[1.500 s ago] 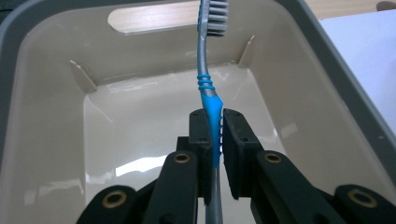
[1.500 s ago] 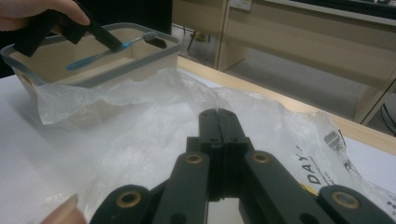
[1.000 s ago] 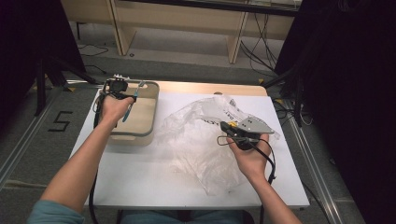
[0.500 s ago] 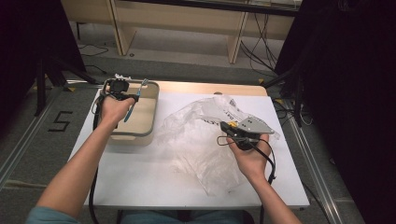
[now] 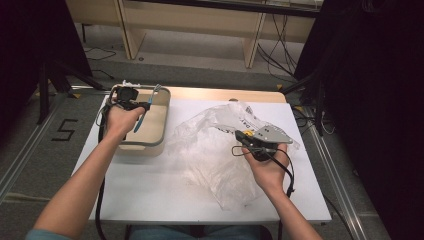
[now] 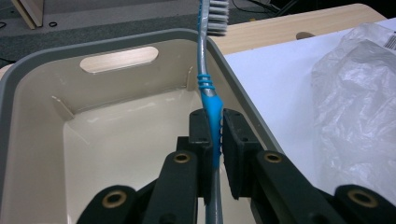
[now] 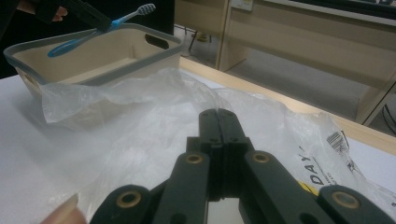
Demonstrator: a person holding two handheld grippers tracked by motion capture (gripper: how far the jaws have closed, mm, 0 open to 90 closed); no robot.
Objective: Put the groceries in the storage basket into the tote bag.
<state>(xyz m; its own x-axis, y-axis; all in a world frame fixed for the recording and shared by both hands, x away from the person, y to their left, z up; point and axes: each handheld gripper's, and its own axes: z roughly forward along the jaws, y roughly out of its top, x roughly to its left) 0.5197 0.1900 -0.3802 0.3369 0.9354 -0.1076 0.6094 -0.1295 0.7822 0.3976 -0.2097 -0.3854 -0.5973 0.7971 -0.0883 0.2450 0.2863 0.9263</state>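
1. The toothbrush (image 6: pixel 211 112) in my left gripper (image 6: pixel 214 135) looked like smooth glossy plastic, blue with a silvery-grey stem and white bristles.
2. My jaws were matt black plastic with brass-coloured rivets.
3. The bin (image 6: pixel 42 140) was smooth cream plastic inside, slightly shiny, with a matt grey rim.
4. The bag (image 7: pixel 140 135) pinched in my right gripper (image 7: pixel 218 116) was thin clear plastic film, crinkled and glossy, with black print.
5. The table (image 5: pixel 160 190) had a flat matt white sheet over a pale wood edge.
6. The plate (image 5: pixel 270 134) on top of my right gripper looked like dull grey metal.
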